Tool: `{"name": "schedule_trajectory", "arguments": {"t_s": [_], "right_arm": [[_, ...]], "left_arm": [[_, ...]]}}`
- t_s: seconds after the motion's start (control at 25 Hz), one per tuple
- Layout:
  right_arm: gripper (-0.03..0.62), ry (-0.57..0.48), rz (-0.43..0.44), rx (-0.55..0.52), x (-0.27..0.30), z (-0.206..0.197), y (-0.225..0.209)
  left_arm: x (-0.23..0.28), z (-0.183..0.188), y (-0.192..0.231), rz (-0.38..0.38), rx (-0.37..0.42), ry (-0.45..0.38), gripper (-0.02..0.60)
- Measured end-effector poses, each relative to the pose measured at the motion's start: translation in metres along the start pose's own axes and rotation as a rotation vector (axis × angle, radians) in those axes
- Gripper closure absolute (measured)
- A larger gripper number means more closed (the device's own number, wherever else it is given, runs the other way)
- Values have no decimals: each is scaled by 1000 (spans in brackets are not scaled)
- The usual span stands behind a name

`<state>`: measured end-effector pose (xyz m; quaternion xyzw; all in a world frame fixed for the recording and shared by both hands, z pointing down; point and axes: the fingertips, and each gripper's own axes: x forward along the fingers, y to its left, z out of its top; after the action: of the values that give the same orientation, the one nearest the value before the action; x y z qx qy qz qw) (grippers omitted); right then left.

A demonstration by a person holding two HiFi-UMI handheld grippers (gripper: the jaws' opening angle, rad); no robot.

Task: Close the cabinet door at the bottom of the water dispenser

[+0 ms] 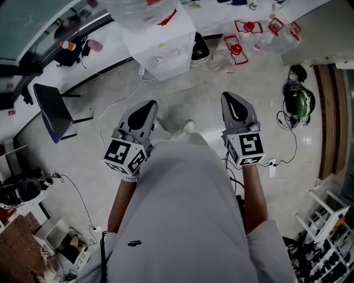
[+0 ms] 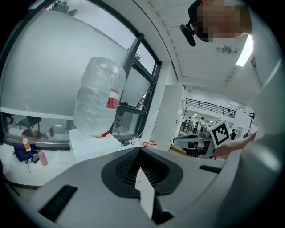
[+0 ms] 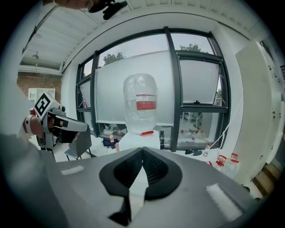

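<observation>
The white water dispenser point(image 1: 160, 47) stands ahead of me on the floor, with a clear bottle point(image 1: 138, 11) on top. From above I see only its top and upper front; the bottom cabinet door is hidden. My left gripper point(image 1: 145, 110) and right gripper point(image 1: 235, 102) are held side by side in the air, well short of the dispenser, both shut and empty. In the left gripper view the jaws point(image 2: 140, 153) meet below the bottle point(image 2: 98, 100). In the right gripper view the jaws point(image 3: 142, 151) meet in front of the bottle point(image 3: 141, 102) and dispenser top point(image 3: 133, 138).
A black chair point(image 1: 52, 110) stands to the left. White cables run over the floor near the dispenser. Red-capped plastic jugs point(image 1: 249, 33) lie to its right. A green helmet point(image 1: 301, 102) with cords and a shelf rack point(image 1: 332, 232) are on the right.
</observation>
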<state>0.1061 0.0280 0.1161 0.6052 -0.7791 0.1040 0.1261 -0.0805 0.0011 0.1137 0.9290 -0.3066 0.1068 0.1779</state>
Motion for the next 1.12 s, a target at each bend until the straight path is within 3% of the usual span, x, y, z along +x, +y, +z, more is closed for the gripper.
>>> {"name": "schedule_trajectory", "arguments": {"t_s": [0.4,0.76,1.12], "right_arm": [[583,-64,-28,-3,-52,22,4],[583,-113,5,-16,-74,34,16],[583,-149,-14,86,-78,27,21]], "left_arm": [[-7,37,-22,-36,39,-77,576],[-13,59,-40,-94,67,-94,575],[-12,58,-52,-127,74,-99,575]]}}
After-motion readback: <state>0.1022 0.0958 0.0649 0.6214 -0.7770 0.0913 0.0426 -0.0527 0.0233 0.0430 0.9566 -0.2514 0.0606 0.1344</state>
